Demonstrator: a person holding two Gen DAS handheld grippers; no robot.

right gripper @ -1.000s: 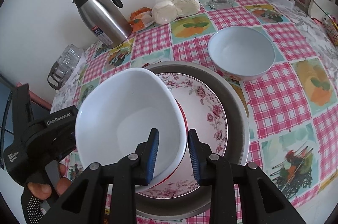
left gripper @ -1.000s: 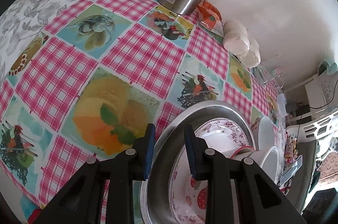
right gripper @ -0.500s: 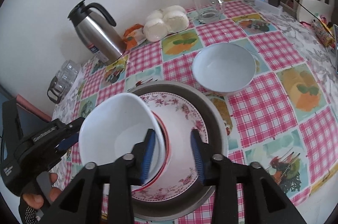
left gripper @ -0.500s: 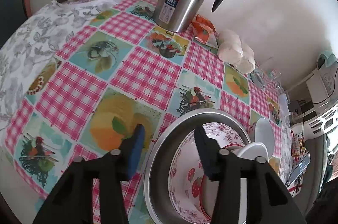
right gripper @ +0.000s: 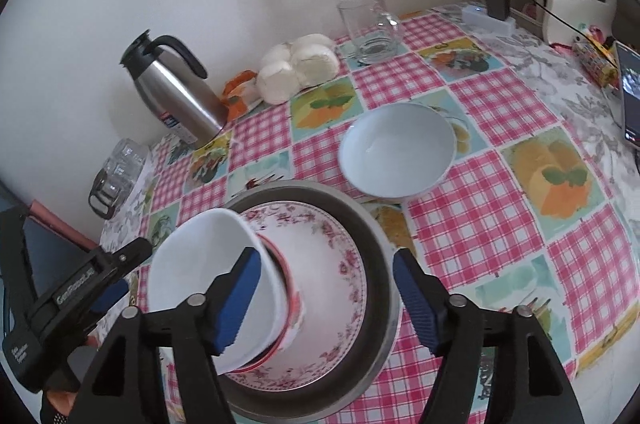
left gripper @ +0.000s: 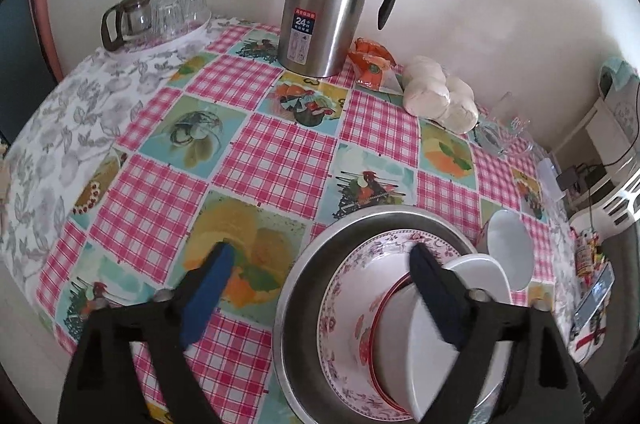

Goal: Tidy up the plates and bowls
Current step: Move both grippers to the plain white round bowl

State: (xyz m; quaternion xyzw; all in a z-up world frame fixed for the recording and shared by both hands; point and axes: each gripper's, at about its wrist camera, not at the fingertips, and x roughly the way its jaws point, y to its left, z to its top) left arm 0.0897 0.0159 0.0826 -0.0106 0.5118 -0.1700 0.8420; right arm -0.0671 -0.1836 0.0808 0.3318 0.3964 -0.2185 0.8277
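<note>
Your steel basin [right gripper: 376, 244] fills the lower centre of the right wrist frame, holding a floral plate [right gripper: 336, 264] and a tilted white bowl [right gripper: 200, 264] leaning on its left. A second white bowl [right gripper: 396, 152] sits apart at upper right, nearer your right gripper [right gripper: 326, 296]. Both it and your left gripper [left gripper: 316, 298] are spread wide, holding nothing.

Black hand-held gripper [right gripper: 326, 290], blue pads [right gripper: 236, 298], silver screws.
</note>
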